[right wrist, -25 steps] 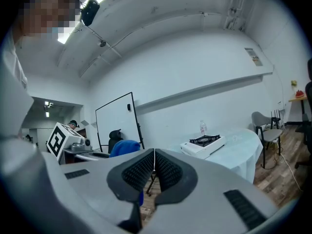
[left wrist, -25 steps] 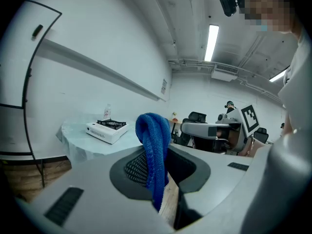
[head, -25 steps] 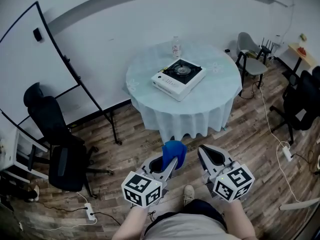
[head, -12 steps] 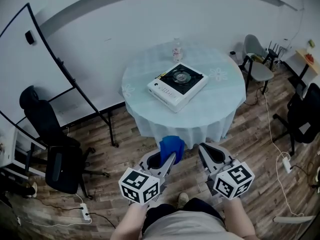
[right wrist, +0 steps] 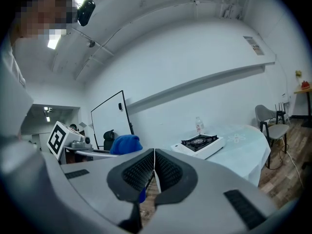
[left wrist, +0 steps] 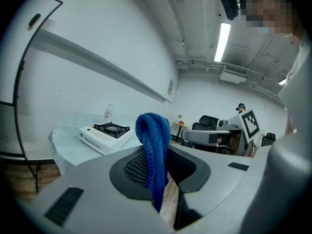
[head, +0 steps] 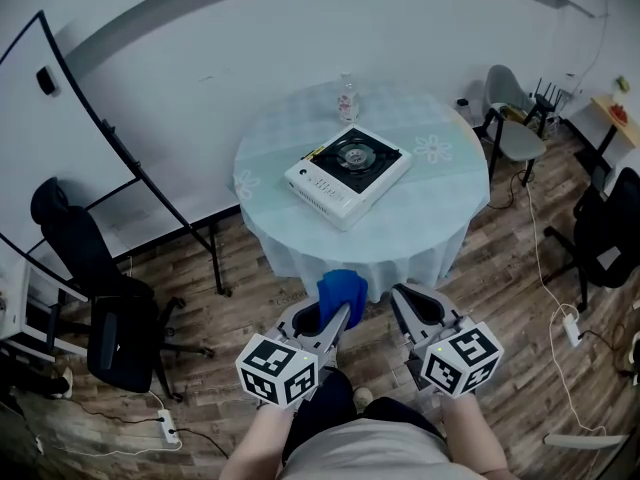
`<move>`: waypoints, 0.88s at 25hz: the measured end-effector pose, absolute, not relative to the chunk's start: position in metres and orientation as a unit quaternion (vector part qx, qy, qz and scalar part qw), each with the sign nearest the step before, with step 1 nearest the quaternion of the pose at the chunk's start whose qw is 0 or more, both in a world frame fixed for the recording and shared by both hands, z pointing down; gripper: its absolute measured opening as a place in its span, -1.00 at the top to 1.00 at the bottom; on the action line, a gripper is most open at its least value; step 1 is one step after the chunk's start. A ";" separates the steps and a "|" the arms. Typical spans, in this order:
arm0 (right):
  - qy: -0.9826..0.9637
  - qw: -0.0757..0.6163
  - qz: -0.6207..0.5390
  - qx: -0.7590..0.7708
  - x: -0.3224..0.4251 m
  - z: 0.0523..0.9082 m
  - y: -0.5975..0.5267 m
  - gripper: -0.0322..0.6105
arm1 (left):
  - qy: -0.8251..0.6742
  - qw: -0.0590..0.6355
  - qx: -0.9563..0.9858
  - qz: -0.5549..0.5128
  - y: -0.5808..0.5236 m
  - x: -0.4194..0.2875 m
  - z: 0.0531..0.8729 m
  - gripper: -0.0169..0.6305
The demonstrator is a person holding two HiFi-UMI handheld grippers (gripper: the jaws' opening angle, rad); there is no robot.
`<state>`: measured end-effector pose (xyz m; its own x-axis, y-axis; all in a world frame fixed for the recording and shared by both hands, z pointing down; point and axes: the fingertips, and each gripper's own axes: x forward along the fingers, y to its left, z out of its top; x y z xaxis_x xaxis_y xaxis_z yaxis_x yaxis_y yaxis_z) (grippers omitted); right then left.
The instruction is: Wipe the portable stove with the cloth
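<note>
A white portable stove [head: 347, 174] with a black burner top rests on the round table [head: 440, 203] ahead of me; it also shows as the stove [left wrist: 105, 134] and the stove [right wrist: 198, 145] in the two gripper views. My left gripper [head: 338, 313] is shut on a folded blue cloth [head: 342, 296], which sticks up between its jaws as the cloth [left wrist: 153, 152]. My right gripper [head: 405, 308] is shut with nothing between its jaws. Both grippers hang over the floor, short of the table's near edge.
A clear plastic bottle [head: 346, 97] stands behind the stove. A whiteboard on a black stand [head: 120, 158] is at the left, with black office chairs [head: 95, 288] below it. A grey chair [head: 515, 118], dark chairs [head: 605, 228] and floor cables [head: 545, 258] lie to the right.
The table and stove have come slightly closer and shifted left in the head view as I step forward. Both grippers keep their pose; the cloth stays held.
</note>
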<state>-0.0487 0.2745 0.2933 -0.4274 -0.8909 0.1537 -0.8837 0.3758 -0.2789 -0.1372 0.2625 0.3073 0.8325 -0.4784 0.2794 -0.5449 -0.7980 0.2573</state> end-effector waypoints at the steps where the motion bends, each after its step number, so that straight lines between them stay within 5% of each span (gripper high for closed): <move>1: 0.827 0.012 -0.162 -0.538 -0.046 0.295 0.271 0.83 | -0.269 0.166 0.943 0.103 0.260 -0.136 0.309 0.66; 22: 0.802 0.011 -0.177 -0.570 -0.039 0.314 0.089 0.83 | -0.234 0.185 0.947 0.117 0.077 -0.133 0.333 0.66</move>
